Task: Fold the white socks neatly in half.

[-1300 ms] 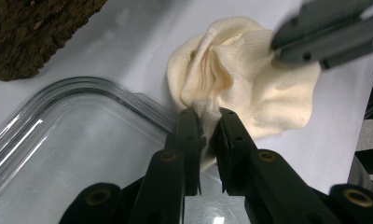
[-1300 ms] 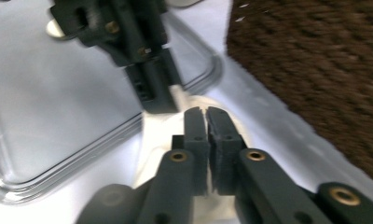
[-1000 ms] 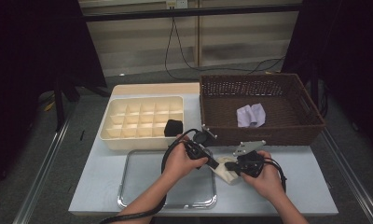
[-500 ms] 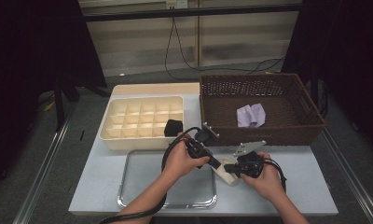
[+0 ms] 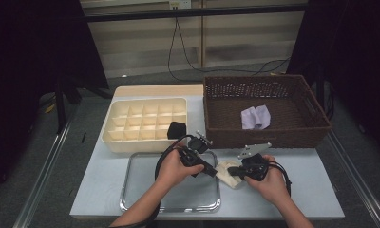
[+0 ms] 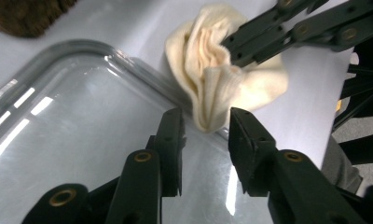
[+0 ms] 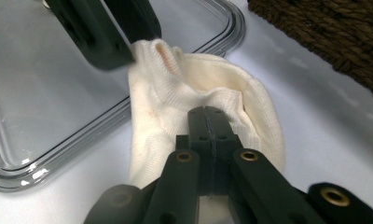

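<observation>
**A pale table in a dim room**

A light grey rectangular table (image 5: 302,190) stands on a grey floor (image 5: 83,123), with metal rails (image 5: 45,175) running along both sides. Behind it a pale slatted wall panel (image 5: 245,33) catches the light, and thin black cables (image 5: 178,42) hang down it to the floor. A dark horizontal bar (image 5: 193,12) crosses above. Both far sides of the room lie in deep shadow.

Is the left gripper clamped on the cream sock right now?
No: the left gripper stands open, the cream sock between its pads untouched.
</observation>
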Demonstrator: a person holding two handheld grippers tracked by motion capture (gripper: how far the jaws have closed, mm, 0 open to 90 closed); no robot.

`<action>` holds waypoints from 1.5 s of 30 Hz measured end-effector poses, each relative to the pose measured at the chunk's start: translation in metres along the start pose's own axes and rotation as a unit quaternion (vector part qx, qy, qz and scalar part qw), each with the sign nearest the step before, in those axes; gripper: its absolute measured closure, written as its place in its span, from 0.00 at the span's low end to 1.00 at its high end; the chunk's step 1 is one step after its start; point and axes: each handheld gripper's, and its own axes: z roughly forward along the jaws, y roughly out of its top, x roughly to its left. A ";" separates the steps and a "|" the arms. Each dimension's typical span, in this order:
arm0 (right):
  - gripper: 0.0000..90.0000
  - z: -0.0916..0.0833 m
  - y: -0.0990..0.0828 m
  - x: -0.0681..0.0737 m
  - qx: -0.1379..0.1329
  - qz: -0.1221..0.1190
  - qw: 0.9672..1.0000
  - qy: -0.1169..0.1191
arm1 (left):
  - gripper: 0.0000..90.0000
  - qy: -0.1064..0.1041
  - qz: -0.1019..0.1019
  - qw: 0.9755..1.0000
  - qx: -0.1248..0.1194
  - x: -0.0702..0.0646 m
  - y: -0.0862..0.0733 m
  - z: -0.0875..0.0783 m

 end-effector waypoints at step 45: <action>1.00 0.000 -0.001 -0.001 -0.010 0.009 1.000 -0.005 | 0.92 -0.013 -0.032 0.999 -0.025 0.008 0.013 0.001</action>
